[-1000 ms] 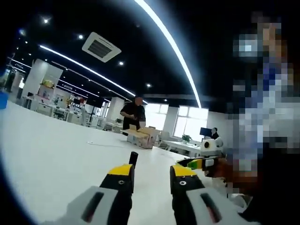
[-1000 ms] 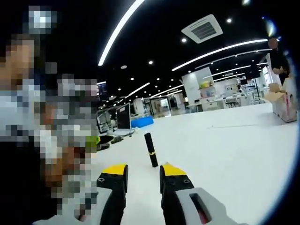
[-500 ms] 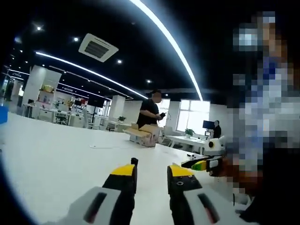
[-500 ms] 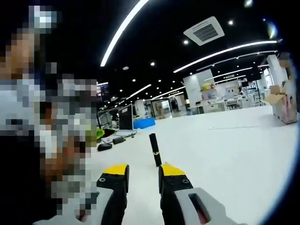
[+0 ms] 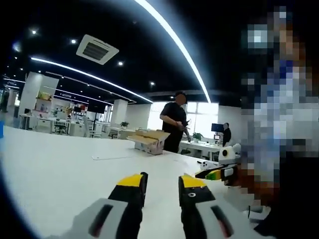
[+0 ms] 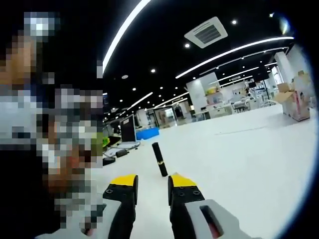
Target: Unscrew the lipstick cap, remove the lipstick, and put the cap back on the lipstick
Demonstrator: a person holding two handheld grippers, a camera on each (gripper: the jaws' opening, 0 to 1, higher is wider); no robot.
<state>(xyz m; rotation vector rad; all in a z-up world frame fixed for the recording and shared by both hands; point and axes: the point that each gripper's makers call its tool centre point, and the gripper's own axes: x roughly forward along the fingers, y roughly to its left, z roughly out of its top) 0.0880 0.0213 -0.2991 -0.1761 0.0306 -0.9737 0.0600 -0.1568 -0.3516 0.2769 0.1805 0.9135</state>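
Upright lipstick [image 6: 159, 159] beyond open jaws

Hand-held gripper [image 5: 162, 181], yellow-tipped black jaws, seemingly grey housing

left gripper view: low over the white table [image 5: 55, 169], facing far windows | right gripper view: low, near the lipstick [image 6: 159, 159], facing shelves | shared: table, ceiling lights

Lipstick [image 6: 159, 159] upright ahead of right tongs [image 6: 151, 182]; open table [image 6: 239, 154] around it.
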